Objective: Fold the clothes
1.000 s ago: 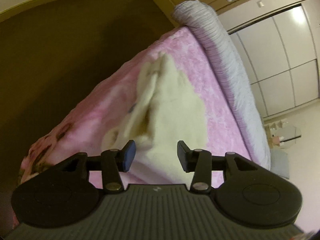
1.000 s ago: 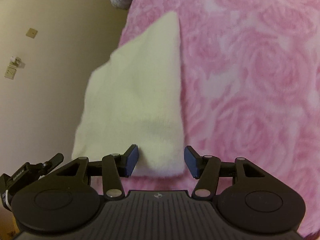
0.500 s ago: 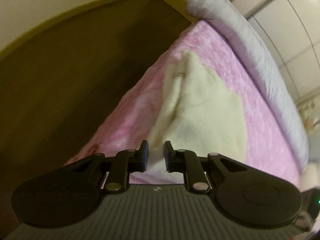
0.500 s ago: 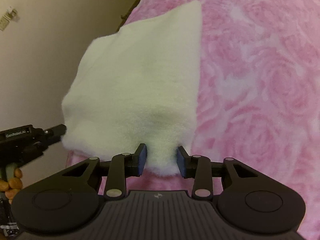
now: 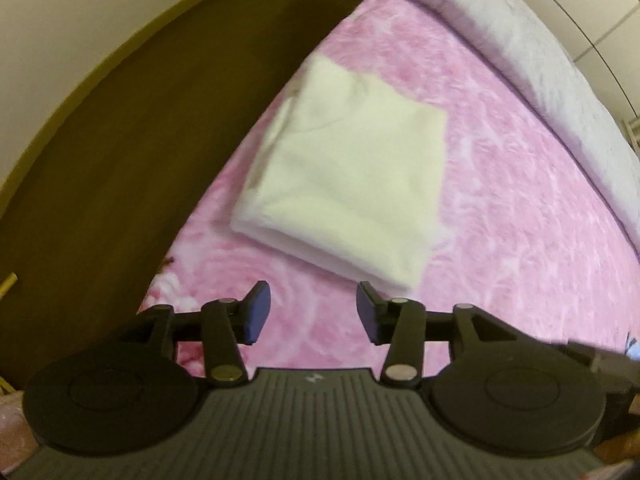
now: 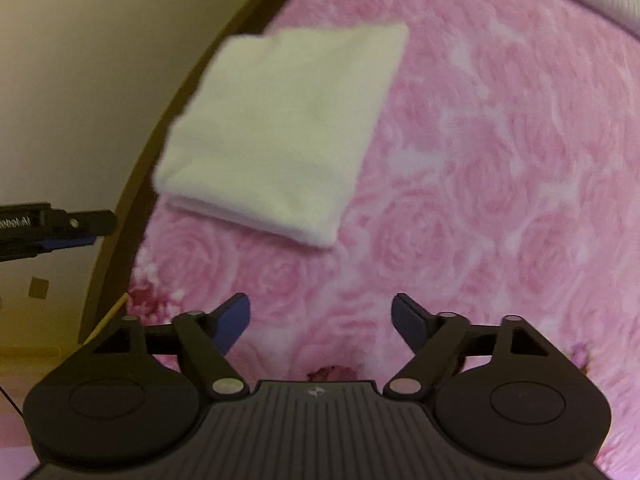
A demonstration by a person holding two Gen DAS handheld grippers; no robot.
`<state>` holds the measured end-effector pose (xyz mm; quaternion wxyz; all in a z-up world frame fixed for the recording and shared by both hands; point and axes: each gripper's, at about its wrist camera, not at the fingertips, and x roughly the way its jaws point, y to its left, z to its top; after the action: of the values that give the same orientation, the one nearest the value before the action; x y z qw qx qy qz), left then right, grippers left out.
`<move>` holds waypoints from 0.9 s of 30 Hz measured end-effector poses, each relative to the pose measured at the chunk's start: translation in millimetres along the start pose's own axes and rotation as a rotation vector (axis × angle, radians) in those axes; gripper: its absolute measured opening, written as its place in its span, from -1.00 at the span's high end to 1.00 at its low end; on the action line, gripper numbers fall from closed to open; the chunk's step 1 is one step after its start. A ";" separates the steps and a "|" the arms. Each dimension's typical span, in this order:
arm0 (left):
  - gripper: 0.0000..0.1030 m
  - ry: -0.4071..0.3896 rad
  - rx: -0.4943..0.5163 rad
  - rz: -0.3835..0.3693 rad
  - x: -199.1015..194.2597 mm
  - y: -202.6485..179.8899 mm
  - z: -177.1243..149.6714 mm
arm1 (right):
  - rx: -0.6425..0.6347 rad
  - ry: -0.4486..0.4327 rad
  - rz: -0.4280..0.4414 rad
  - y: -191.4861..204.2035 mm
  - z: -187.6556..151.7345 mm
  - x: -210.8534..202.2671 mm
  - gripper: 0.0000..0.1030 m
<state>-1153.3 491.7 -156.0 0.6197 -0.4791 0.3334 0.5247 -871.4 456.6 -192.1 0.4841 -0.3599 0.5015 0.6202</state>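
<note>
A cream fleece garment (image 5: 352, 172) lies folded into a flat rectangle on the pink rose-patterned blanket (image 5: 520, 240), close to the bed's edge. It also shows in the right wrist view (image 6: 280, 132). My left gripper (image 5: 313, 312) is open and empty, hovering just short of the garment's near folded edge. My right gripper (image 6: 321, 320) is open wide and empty, a little back from the garment's near corner. The left gripper's tip (image 6: 72, 224) shows at the left of the right wrist view.
A dark wooden bed frame (image 5: 140, 140) runs along the blanket's left edge, with a cream wall behind. A grey quilted bedding roll (image 5: 540, 52) borders the far side of the blanket (image 6: 500, 200). White wardrobe doors stand at the far right.
Both grippers were closing on the raised near edge of the garment. They have let go, opened and drawn back. The garment now lies flat, folded in half.
</note>
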 end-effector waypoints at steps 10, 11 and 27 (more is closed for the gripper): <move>-0.44 -0.186 -0.025 0.094 -57.3 -74.8 -29.3 | -0.155 -0.146 0.031 -4.5 18.6 -69.8 -0.72; -0.48 -0.198 -0.045 0.106 -60.9 -82.7 -35.6 | -0.178 -0.153 0.037 -6.9 18.8 -75.2 -0.72; -0.84 -0.354 -0.220 0.268 -109.9 -238.0 -138.9 | -0.381 -0.185 0.103 -96.8 -2.3 -174.4 -0.72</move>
<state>-935.0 326.5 -41.6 0.5373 -0.3959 0.2212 0.7111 -730.9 415.4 -56.6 0.4189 -0.3602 0.3465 0.7581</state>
